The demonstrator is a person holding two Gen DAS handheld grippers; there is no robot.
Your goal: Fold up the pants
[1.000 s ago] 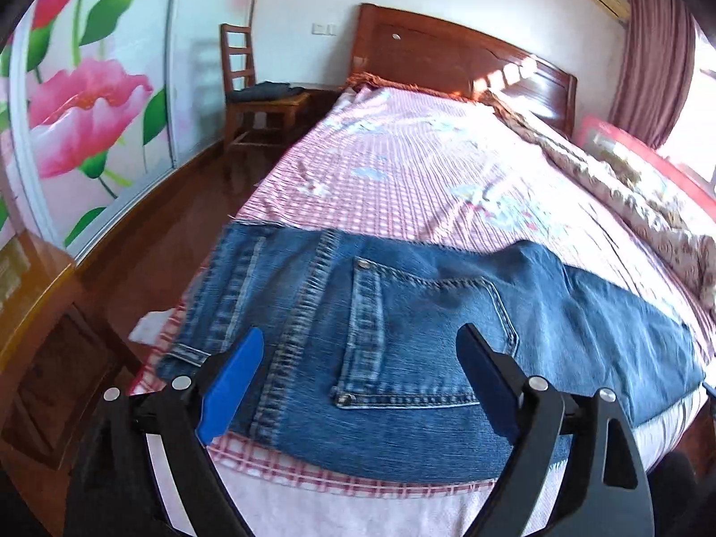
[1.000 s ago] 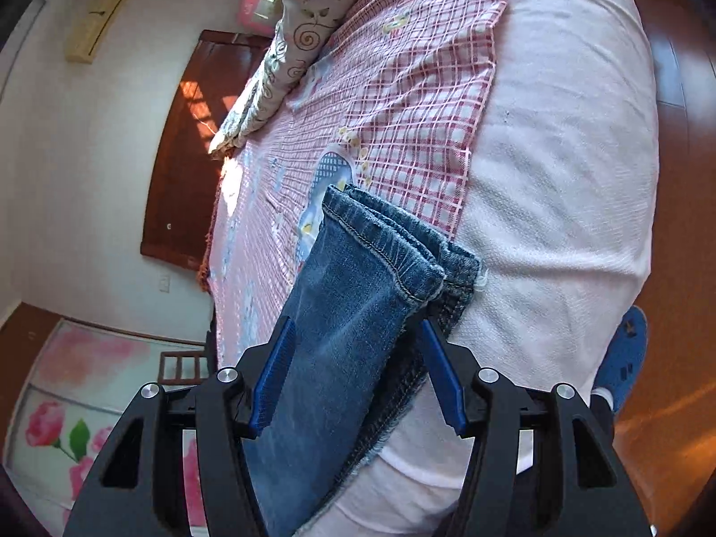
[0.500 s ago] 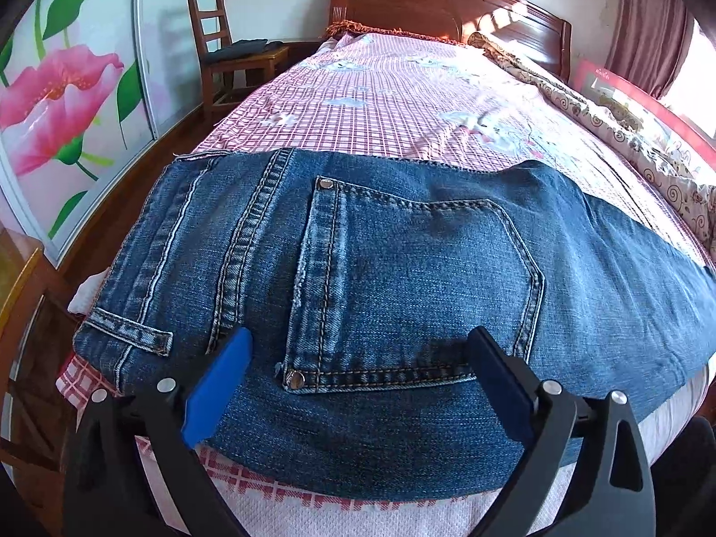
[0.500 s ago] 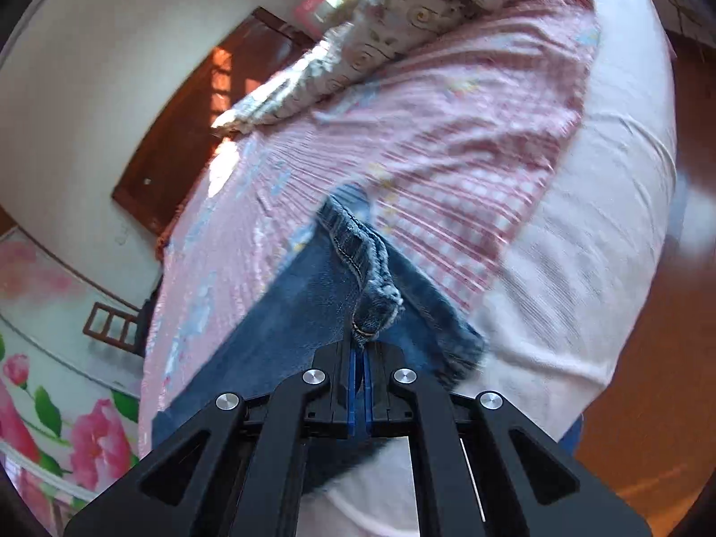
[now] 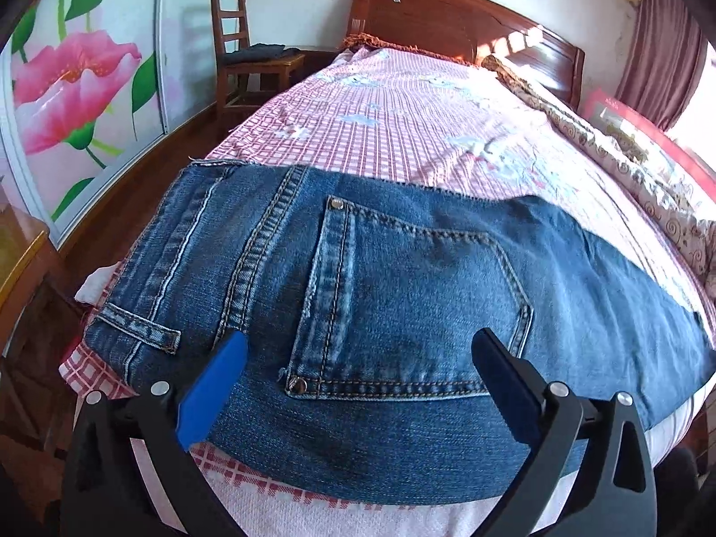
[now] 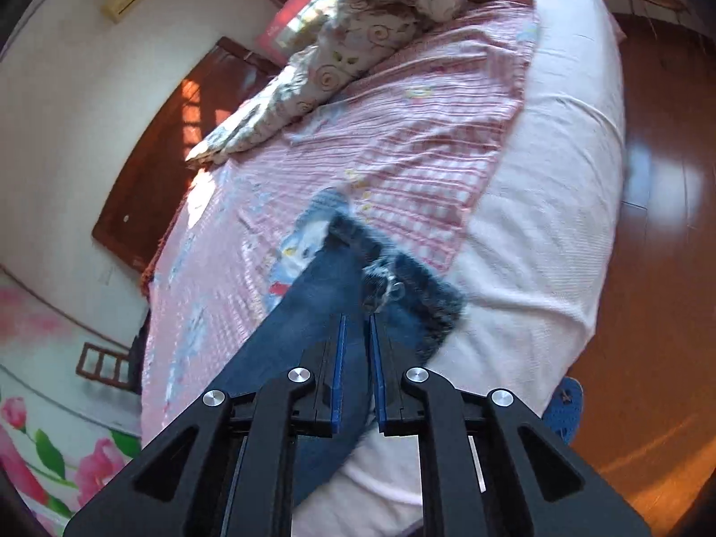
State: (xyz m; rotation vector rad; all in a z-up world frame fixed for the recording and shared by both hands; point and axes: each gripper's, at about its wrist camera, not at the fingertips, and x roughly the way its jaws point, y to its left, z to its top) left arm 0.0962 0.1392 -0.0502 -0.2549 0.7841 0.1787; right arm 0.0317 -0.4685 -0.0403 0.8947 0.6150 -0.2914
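Across the big bed (image 5: 402, 134) my jeans (image 5: 402, 277) lie flat on the pink checked sheet (image 5: 394, 125), back pocket (image 5: 411, 308) up, waist end near my left tongs (image 5: 358, 385). Those tongs are wide open above the jeans and hold nothing. My right tongs (image 6: 356, 326) are almost closed, with a thin gap. The leg hem (image 6: 385, 282) sits just past their tips, but it looks blurry, so I cannot tell if they pinch it. I think the legs lie one on the other; the cross folds are left.
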